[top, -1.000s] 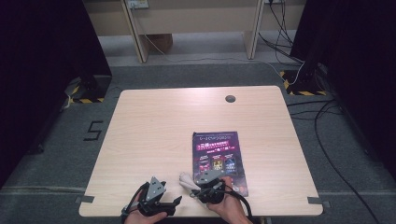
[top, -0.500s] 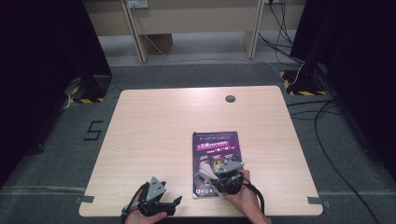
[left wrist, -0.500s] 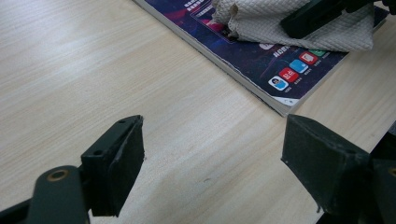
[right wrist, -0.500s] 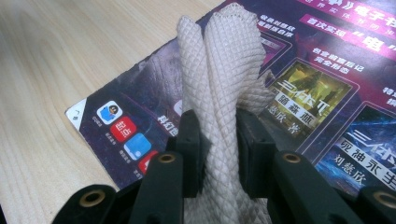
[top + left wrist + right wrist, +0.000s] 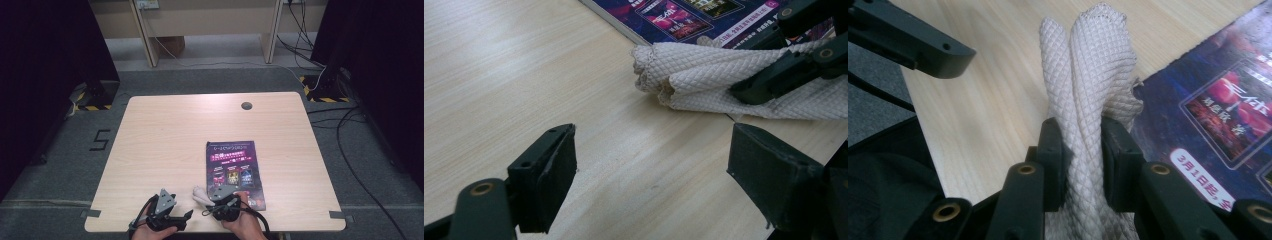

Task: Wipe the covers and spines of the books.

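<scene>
The right tongs (image 5: pixel 1083 155) are clamped on a bunched cream cloth (image 5: pixel 1088 75) with a quilted diamond weave; in the right gripper view both pads press its folds from either side, and the free end of the cloth stands up beyond them. In the high view the cloth (image 5: pixel 200 193) shows as a pale roll just left of the right tongs (image 5: pixel 216 196), at the near edge of the light wooden surface (image 5: pixel 200 125), touching the lower left corner of a dark purple poster (image 5: pixel 234 172).

The poster (image 5: pixel 1218 105) lies flat on the surface, and the cloth's edge overlaps its corner. It carries white and pink Chinese writing; a white label close to the tongs reads "3月1日起", and larger pale characters sit on a red picture panel above it, too blurred to read with any certainty. In the left gripper view the poster (image 5: pixel 684 15) shows small panels with pink lettering that I cannot make out.

The left tongs (image 5: pixel 651 155) stand wide open over bare wood with nothing between the jaws, the cloth (image 5: pixel 704 75) lying just ahead of them. In the high view the left tongs (image 5: pixel 189 215) lie near the front edge, beside the right hand (image 5: pixel 245 225).
</scene>
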Available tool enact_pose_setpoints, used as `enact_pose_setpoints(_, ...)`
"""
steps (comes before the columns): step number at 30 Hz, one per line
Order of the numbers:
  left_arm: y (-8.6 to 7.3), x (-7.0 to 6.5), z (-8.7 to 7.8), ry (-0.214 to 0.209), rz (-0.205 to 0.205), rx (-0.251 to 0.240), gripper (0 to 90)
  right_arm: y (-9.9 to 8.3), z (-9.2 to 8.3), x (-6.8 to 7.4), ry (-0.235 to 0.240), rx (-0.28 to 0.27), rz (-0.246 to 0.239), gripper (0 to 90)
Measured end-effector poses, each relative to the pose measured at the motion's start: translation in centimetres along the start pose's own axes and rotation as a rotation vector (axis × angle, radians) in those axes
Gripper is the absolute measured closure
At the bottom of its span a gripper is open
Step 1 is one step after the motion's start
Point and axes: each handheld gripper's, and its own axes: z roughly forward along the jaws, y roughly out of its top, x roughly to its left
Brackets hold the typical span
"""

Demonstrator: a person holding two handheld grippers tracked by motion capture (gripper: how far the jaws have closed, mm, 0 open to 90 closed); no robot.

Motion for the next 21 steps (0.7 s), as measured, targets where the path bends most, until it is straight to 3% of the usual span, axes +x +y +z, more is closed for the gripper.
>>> enact_pose_setpoints(4,0.0,0.0,0.0,0.002,0.0,-0.001,19.4,0.1,0.2,0.0,0.027,-0.008,0.009,73.2)
enact_pose_setpoints(10,0.0,0.0,0.0,0.001,0.004,-0.002,19.4,0.0,0.0,-0.5,0.031,-0.004,0.02,73.5)
enact_pose_setpoints(21,0.0,-0.1,0.1,-0.001,0.007,0.003,19.4,-1.7,-1.9,-3.7,-0.05,-0.003,0.09,73.8)
